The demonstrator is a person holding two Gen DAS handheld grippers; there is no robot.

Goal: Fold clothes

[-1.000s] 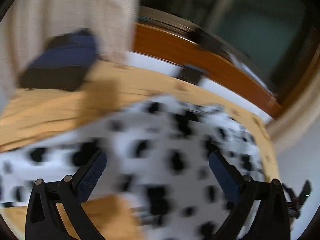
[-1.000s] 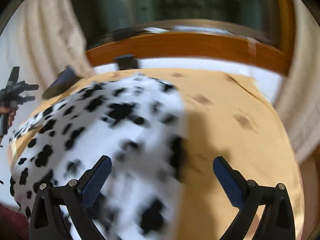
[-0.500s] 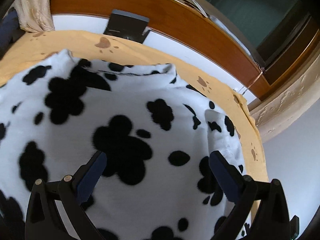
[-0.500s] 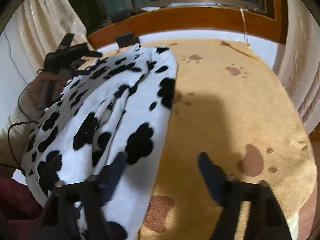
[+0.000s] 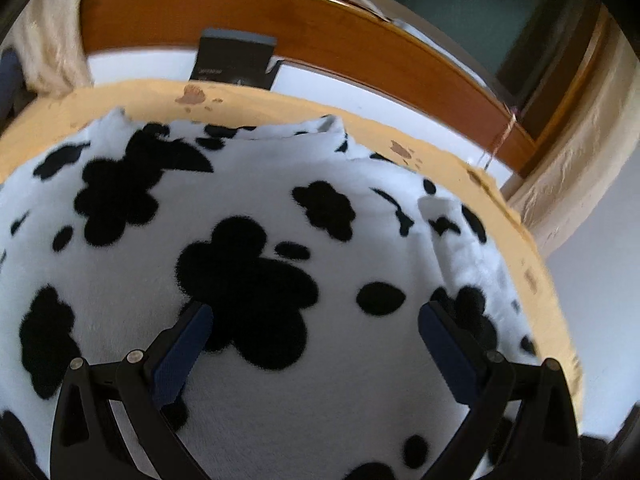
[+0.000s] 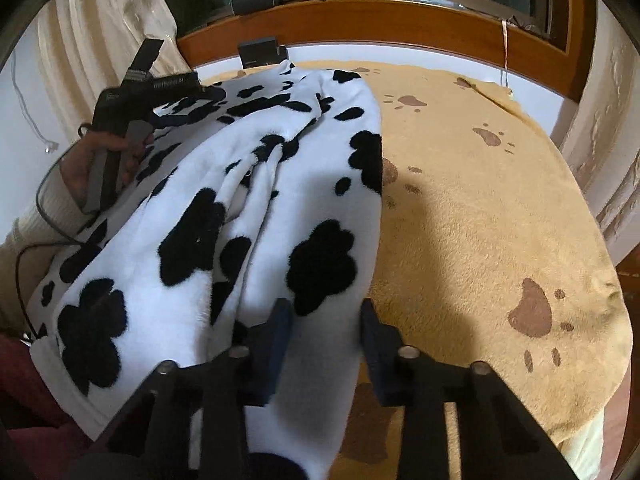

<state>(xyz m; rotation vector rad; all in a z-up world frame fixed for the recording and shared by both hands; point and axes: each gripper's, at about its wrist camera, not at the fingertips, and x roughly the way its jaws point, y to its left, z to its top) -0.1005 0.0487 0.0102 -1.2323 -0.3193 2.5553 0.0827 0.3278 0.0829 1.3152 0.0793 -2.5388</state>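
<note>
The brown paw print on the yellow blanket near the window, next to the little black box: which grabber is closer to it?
Left. The left gripper hovers open over the spotted garment below that paw print. The right gripper is closing on the garment's near edge.

A tan paw-print blanket [image 6: 480,220] covers the surface below a wooden frame [image 6: 400,20], cream curtains [image 6: 116,32] beside it.
</note>
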